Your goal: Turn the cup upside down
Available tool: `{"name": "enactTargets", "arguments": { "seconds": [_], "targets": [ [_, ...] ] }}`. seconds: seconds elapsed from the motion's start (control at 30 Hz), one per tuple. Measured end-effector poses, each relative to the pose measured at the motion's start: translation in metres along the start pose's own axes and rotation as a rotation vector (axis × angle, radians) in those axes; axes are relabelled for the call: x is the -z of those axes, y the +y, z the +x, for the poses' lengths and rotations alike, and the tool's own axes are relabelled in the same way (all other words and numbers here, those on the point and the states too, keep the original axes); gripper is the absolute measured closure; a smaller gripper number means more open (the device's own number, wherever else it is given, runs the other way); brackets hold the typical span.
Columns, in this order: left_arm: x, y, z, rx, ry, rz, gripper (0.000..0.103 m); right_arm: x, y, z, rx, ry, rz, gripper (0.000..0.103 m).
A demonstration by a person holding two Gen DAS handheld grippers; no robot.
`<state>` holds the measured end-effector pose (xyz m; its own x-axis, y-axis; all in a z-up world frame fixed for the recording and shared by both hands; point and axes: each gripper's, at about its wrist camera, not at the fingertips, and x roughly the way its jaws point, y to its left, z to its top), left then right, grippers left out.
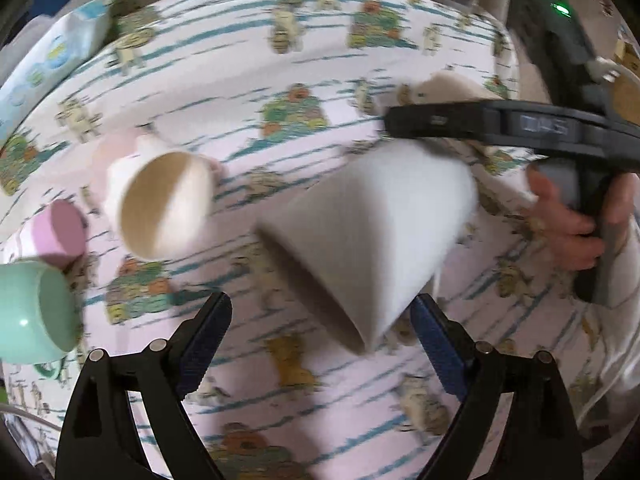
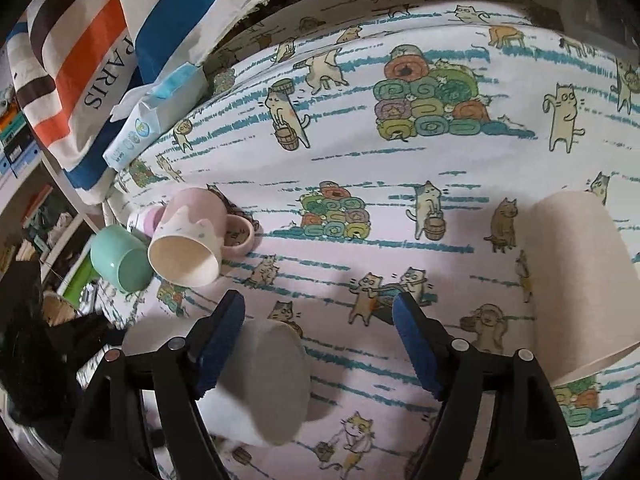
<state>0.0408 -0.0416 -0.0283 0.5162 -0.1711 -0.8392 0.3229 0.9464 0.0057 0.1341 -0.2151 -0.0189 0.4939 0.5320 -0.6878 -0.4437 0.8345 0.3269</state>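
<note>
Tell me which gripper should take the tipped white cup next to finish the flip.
Left, probably. The white cup lies tilted just ahead of the open left gripper, with its mouth toward the fingers. The right gripper, also open, has the cup beside one finger, not between them.

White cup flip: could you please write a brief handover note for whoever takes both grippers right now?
Left gripper: open, holding nothing.
Right gripper: open, holding nothing.
White cup: tilted and motion-blurred just ahead of the left gripper, mouth toward it, clamped by neither.
Done: apparently mid-flip; a second pale cup seems to stand mouth down.
Left: get the white cup mouth down on the tablecloth.
</note>
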Motion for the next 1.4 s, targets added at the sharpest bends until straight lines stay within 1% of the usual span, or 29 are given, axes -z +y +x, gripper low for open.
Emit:
{"name": "enactTargets", "arguments": {
  "seconds": [0.07, 0.13, 0.2, 0.23, 0.27, 0.33, 0.37, 0.43, 0.6, 0.73, 0.83, 0.9, 0.97, 1.03, 1.07, 1.1, 1.13, 1.17, 1.2, 1.23, 1.27, 1.33, 1.4],
  "targets": [
    [0.000, 0.013, 0.004, 0.012, 0.010, -0.037, 0.013, 0.000, -0.001, -0.002, -0.019, 0.027, -0.011, 0.026],
    [-0.001, 0.024, 0.007, 0.009, 0.013, -0.072, 0.012, 0.000, -0.004, -0.002, -0.068, 0.074, -0.015, 0.026],
    [0.001, 0.034, 0.007, -0.032, -0.003, -0.094, 0.012, 0.000, -0.007, -0.001, -0.153, 0.141, -0.012, 0.026],
    [0.001, 0.038, 0.008, -0.054, -0.012, -0.098, 0.012, 0.001, -0.006, -0.002, -0.171, 0.155, -0.021, 0.026],
    [0.001, 0.040, 0.009, -0.072, -0.022, -0.095, 0.012, 0.002, -0.003, -0.003, -0.165, 0.153, -0.039, 0.026],
    [-0.001, 0.038, 0.013, -0.080, -0.023, -0.074, 0.012, 0.003, 0.004, -0.007, -0.123, 0.130, -0.068, 0.026],
    [-0.001, 0.035, 0.013, -0.097, -0.029, -0.065, 0.012, 0.004, 0.007, -0.009, -0.110, 0.124, -0.083, 0.026],
    [-0.006, 0.033, 0.015, -0.121, -0.049, -0.060, 0.012, 0.004, 0.011, -0.012, -0.117, 0.124, -0.105, 0.026],
    [-0.023, 0.034, 0.023, -0.105, -0.053, -0.065, 0.012, 0.007, 0.019, -0.017, -0.153, 0.154, -0.151, 0.026],
    [-0.038, 0.027, 0.027, -0.078, -0.071, -0.053, 0.012, 0.011, 0.028, -0.018, -0.129, 0.142, -0.183, 0.026],
    [-0.043, 0.024, 0.025, -0.056, -0.100, -0.054, 0.012, 0.009, 0.025, -0.019, -0.091, 0.114, -0.167, 0.026],
    [-0.041, 0.026, 0.016, -0.047, -0.151, -0.066, 0.012, 0.006, 0.018, -0.025, -0.080, 0.069, -0.127, 0.026],
    [-0.037, 0.031, 0.004, -0.055, -0.217, -0.089, 0.012, 0.002, 0.010, -0.032, -0.071, 0.024, -0.081, 0.025],
    [-0.031, 0.038, -0.008, -0.064, -0.289, -0.113, 0.012, -0.002, 0.004, -0.042, -0.022, -0.058, -0.035, 0.017],
    [-0.027, 0.041, -0.016, -0.072, -0.337, -0.125, 0.012, -0.002, 0.002, -0.050, 0.021, -0.124, -0.018, 0.015],
    [-0.022, 0.044, -0.024, -0.084, -0.377, -0.132, 0.012, -0.003, 0.001, -0.054, 0.047, -0.160, -0.011, 0.015],
    [-0.019, 0.047, -0.030, -0.095, -0.416, -0.137, 0.012, -0.002, -0.001, -0.060, 0.087, -0.219, 0.000, 0.015],
    [-0.015, 0.049, -0.037, -0.101, -0.458, -0.143, 0.011, -0.001, -0.002, -0.063, 0.120, -0.262, 0.013, 0.011],
    [-0.010, 0.052, -0.044, -0.102, -0.505, -0.153, 0.008, -0.001, -0.003, -0.067, 0.174, -0.311, 0.036, 0.003],
    [-0.005, 0.055, -0.050, -0.100, -0.555, -0.164, 0.002, 0.000, -0.004, -0.069, 0.207, -0.333, 0.056, 0.000],
    [0.000, 0.059, -0.057, -0.100, -0.610, -0.179, 0.000, 0.001, -0.006, -0.073, 0.237, -0.357, 0.090, 0.000],
    [0.007, 0.066, -0.069, -0.092, -0.687, -0.199, 0.000, 0.002, -0.007, -0.082, 0.252, -0.374, 0.156, 0.000],
    [0.006, 0.072, -0.075, -0.086, -0.713, -0.208, 0.000, 0.006, -0.003, -0.093, 0.246, -0.393, 0.174, 0.000]
  ]
}}
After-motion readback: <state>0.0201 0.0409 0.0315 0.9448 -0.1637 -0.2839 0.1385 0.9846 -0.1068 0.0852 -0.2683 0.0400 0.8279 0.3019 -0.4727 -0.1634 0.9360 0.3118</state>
